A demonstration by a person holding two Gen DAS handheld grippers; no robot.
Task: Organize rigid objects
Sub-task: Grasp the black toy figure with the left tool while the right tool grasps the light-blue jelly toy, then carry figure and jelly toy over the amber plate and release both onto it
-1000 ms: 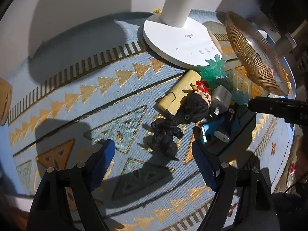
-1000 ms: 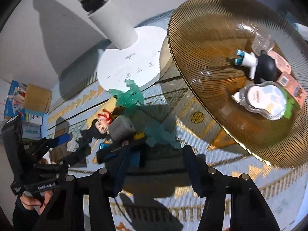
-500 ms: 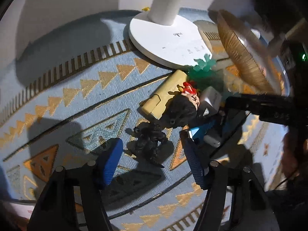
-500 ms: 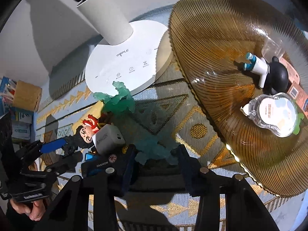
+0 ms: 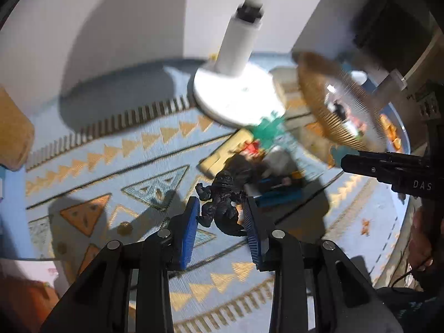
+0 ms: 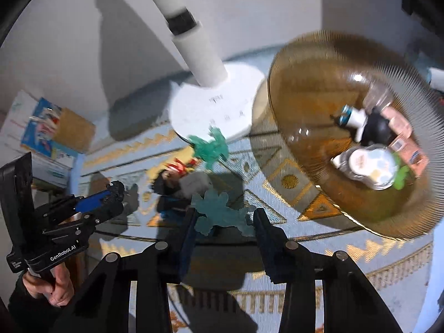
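Left gripper (image 5: 221,216) fingers were closing on the stiff, light black figure (image 5: 223,204), right gripper (image 6: 224,220) on the knobbly teal one (image 6: 220,215).

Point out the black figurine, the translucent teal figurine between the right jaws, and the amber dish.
Black figurine (image 5: 223,205), left wrist view, on its torso.
Teal figurine (image 6: 222,216), right wrist view, on its middle.
Amber dish (image 6: 310,91), right wrist view, on its bare ribbed inside.

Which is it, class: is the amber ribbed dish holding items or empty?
Holding items. In the right wrist view the amber dish carries a small white-and-black bottle, a clear round packet and pink cards.
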